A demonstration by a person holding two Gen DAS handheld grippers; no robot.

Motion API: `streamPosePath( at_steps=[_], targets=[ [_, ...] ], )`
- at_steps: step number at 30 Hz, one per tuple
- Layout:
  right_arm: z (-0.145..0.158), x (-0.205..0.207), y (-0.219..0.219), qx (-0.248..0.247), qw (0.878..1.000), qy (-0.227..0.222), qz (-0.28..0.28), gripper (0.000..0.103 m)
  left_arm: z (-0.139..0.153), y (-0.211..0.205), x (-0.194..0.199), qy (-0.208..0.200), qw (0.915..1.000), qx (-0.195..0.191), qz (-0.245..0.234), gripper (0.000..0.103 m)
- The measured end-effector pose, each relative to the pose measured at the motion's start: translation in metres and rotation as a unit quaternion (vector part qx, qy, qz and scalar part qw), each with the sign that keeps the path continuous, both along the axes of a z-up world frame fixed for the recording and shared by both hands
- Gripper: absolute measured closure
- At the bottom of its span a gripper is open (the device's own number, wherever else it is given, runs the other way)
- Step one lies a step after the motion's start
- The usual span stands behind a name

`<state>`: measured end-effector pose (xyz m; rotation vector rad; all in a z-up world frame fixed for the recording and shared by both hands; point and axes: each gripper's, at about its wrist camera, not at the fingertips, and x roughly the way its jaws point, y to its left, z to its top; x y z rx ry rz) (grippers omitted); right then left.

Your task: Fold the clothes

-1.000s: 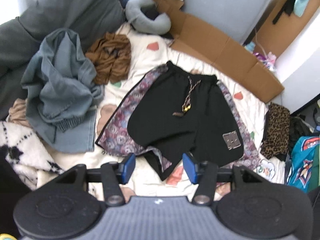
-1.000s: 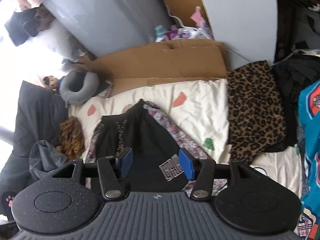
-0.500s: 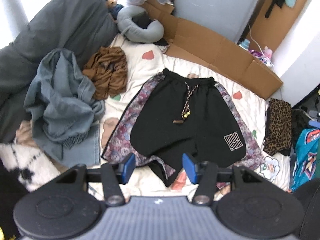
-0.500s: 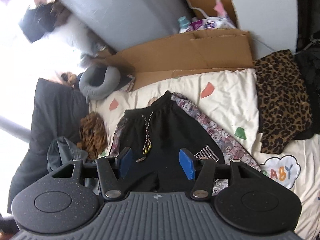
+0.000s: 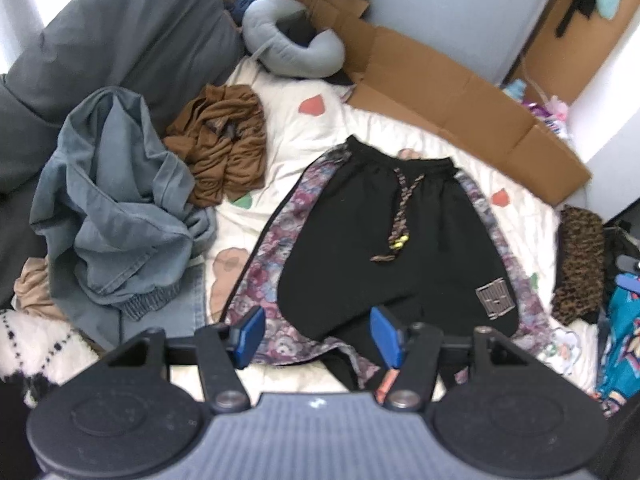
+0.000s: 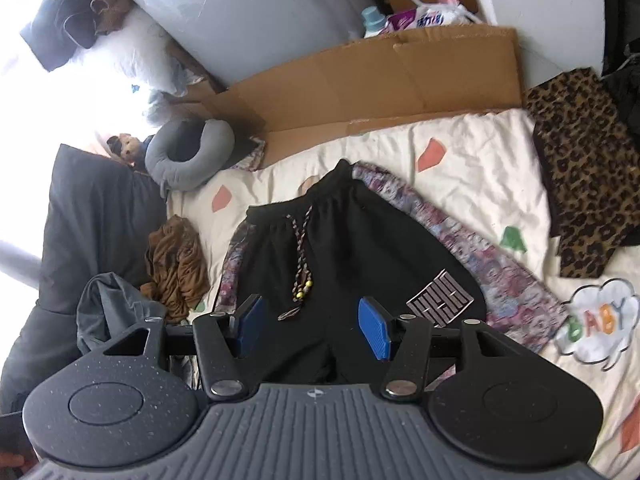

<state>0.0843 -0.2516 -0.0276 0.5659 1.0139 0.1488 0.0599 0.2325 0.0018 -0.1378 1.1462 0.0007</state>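
Both sets of jaws stand wide apart with nothing between them. Seen between the blue pads of the left gripper is the lower hem of the black shorts, which lie spread flat on the cream quilt, waistband away from the camera. The right gripper hangs over the same shorts from another angle, its blue ribbed pads framing the crotch and the end of the braided drawstring.

The shorts are matte black with patterned purple-pink side panels, a gathered elastic waistband, yellow beads on the cord and a square pale logo patch on one leg. The quilt is soft and printed with coloured shapes and the word BABY. Left of the shorts sit a crumpled brown garment and a heaped blue denim garment. A folded leopard-print cloth lies to the right, and a grey neck pillow and flattened cardboard lie beyond.
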Motion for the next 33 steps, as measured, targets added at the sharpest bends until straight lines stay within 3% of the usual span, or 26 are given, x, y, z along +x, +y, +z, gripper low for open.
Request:
streamPosePath(
  at_steps=[13, 25, 33],
  targets=[
    [-0.070, 0.002, 0.080, -0.035, 0.997, -0.004, 0.067, 0.044, -0.079, 0.037, 0.038, -0.009, 0.9991, -0.041, 0.012, 0.041],
    [-0.179, -0.017, 0.140, -0.037, 0.995, 0.031, 0.090, 0.044, -0.187, 0.080, 0.040, 0.001, 0.9992, -0.014, 0.038, 0.050],
    [-0.228, -0.018, 0.158, -0.030, 0.995, 0.054, 0.085, 0.046, -0.238, 0.099, 0.017, -0.043, 0.9980, -0.006, 0.046, 0.050]
  ],
)
